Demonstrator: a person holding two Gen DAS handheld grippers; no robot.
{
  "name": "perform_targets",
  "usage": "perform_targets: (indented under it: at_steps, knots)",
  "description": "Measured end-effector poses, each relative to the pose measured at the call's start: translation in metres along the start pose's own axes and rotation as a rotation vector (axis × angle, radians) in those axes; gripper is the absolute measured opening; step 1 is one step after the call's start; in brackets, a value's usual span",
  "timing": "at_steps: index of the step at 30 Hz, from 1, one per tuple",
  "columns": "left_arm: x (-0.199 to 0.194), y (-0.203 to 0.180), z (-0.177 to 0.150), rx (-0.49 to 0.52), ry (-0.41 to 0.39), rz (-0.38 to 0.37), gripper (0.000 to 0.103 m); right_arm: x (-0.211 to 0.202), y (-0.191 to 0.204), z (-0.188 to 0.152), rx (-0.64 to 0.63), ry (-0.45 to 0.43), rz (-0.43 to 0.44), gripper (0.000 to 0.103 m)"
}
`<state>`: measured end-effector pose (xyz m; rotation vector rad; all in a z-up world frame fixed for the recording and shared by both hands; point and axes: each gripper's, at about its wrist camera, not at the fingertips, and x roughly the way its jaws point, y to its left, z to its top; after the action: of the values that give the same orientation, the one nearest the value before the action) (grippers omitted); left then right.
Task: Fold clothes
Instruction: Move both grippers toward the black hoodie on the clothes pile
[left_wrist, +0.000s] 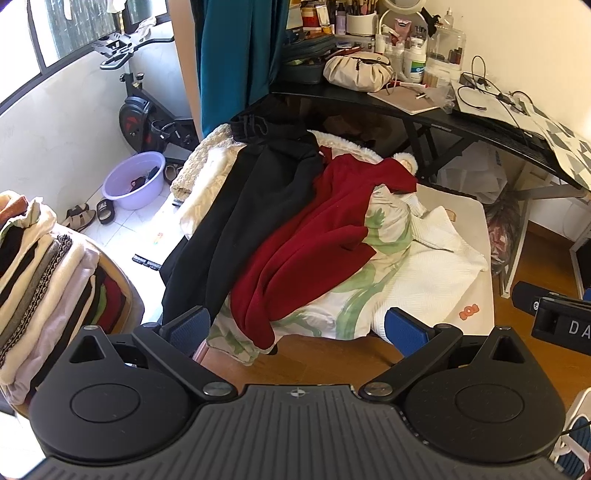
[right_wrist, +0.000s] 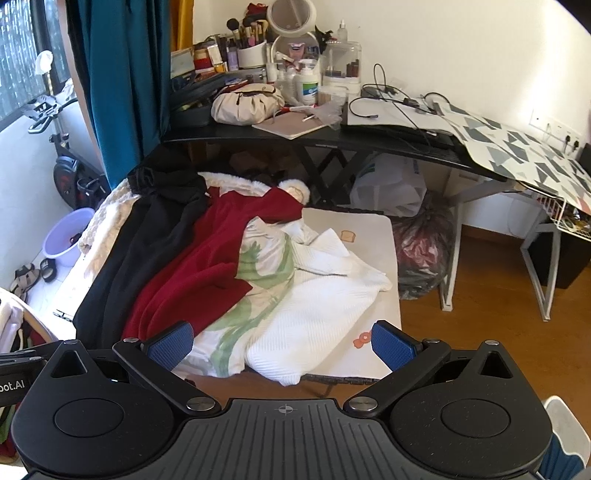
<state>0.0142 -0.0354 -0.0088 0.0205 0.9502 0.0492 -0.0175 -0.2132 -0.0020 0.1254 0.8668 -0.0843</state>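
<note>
- Clothes are heaped unfolded on a low white table (right_wrist: 384, 295), which is placed in front of a black desk (right_wrist: 332, 138).
- From left to right the heap is made of a black garment (right_wrist: 147, 240), a dark red garment (right_wrist: 207, 266), a white cloth with green print (right_wrist: 258, 288) and a white ribbed garment (right_wrist: 317, 317).
- Folded clothes (left_wrist: 40, 269) are stacked at the left edge of the left wrist view.
- Left gripper (left_wrist: 299, 328) is held wide open, empty, near the front edge of the heap.
- Right gripper (right_wrist: 284, 343) is also spread open, with nothing between its blue pads (right_wrist: 391, 345), over the white ribbed garment.
</note>
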Motion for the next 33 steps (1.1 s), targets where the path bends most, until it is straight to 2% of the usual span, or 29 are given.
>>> perform_targets:
  at_steps: [8,24,27,31,33]
  knots:
    - [0.006,-0.021,0.005,-0.024,0.019,0.046,0.103,0.018,-0.021,0.012,-0.003,0.017,0.014,0.102]
    - [0.020,-0.059,0.010,-0.055,0.064,0.123,0.103,0.053,-0.063,0.033,0.013,0.040,0.100,0.102]
    - [0.023,-0.063,0.011,-0.053,0.064,0.133,0.103,0.052,-0.074,0.037,0.031,-0.007,0.146,0.102]
    - [0.024,-0.063,0.011,-0.061,0.058,0.095,0.103,0.050,-0.080,0.045,0.021,-0.073,0.133,0.102]
    - [0.026,-0.059,0.011,-0.077,0.056,0.091,0.103,0.053,-0.073,0.045,-0.017,-0.076,0.129,0.102]
